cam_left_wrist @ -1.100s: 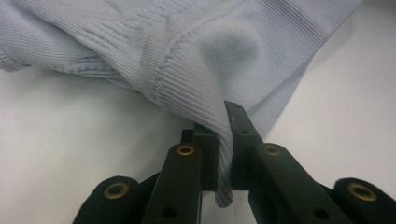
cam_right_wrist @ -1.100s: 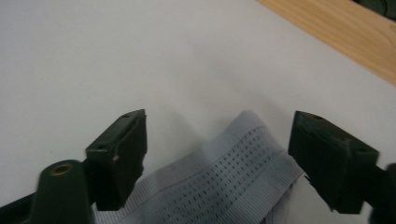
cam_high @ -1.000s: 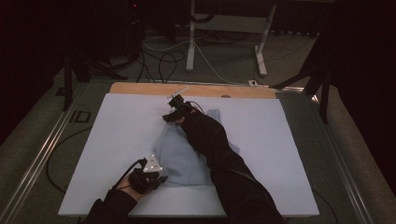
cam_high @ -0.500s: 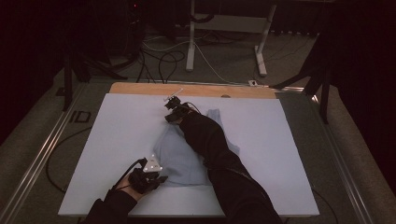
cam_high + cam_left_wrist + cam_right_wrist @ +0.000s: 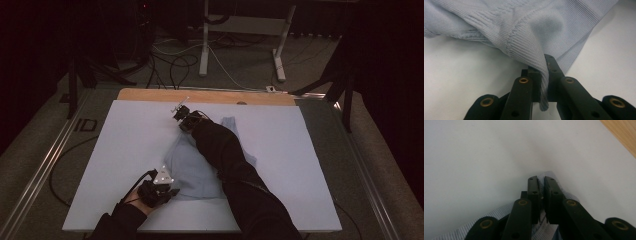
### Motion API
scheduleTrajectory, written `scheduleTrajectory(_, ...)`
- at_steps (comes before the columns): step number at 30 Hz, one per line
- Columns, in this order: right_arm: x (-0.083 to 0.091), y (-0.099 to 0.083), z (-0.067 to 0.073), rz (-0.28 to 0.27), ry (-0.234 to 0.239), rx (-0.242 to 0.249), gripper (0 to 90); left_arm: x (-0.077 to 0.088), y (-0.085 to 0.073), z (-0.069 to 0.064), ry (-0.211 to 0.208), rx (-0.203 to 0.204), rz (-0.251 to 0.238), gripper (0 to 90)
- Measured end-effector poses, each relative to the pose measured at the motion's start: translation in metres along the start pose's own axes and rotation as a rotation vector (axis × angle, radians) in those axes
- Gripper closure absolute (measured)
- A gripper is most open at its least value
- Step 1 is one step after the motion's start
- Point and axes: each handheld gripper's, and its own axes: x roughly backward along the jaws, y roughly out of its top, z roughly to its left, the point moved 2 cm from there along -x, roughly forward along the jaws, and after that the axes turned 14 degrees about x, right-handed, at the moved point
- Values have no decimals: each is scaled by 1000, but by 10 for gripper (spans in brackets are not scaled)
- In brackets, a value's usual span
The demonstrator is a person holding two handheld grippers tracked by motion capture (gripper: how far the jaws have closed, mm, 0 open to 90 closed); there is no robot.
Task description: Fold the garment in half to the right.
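While the left gripper (image 5: 159,189) sits near the counter's (image 5: 125,145) near edge, its fingers (image 5: 533,80) are clenched on a ribbed hem of the pale blue knit garment (image 5: 197,167), and a fold of that hem stands pinched upright between them in the left gripper view. From there the garment spreads up and away across the white counter, rumpled, toward the middle of the surface, with one part reaching out toward the far right past the person's dark sleeve (image 5: 225,155). That sleeve lies across the garment, and the right gripper (image 5: 184,117) at its end is at the garment's far corner, close to the counter's wooden far edge (image 5: 210,96). In the right gripper view its fingers (image 5: 533,192) have just been closing, and now stand nearly together with a thin edge of the garment's (image 5: 554,182) striped-looking fabric caught between them, pressed down onto the counter.
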Motion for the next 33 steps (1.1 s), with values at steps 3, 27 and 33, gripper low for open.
scheduleTrajectory(3,4,-1,-3,-19,10,-15,852,1,0,0,-1,7,-4,872)
scheduleTrajectory(27,53,-1,-19,-134,10,-30,853,15,18,-13,-36,-23,-24,874)
scheduleTrajectory(33,63,-5,-24,-149,-2,-34,853,17,26,-18,-38,-46,-27,874)
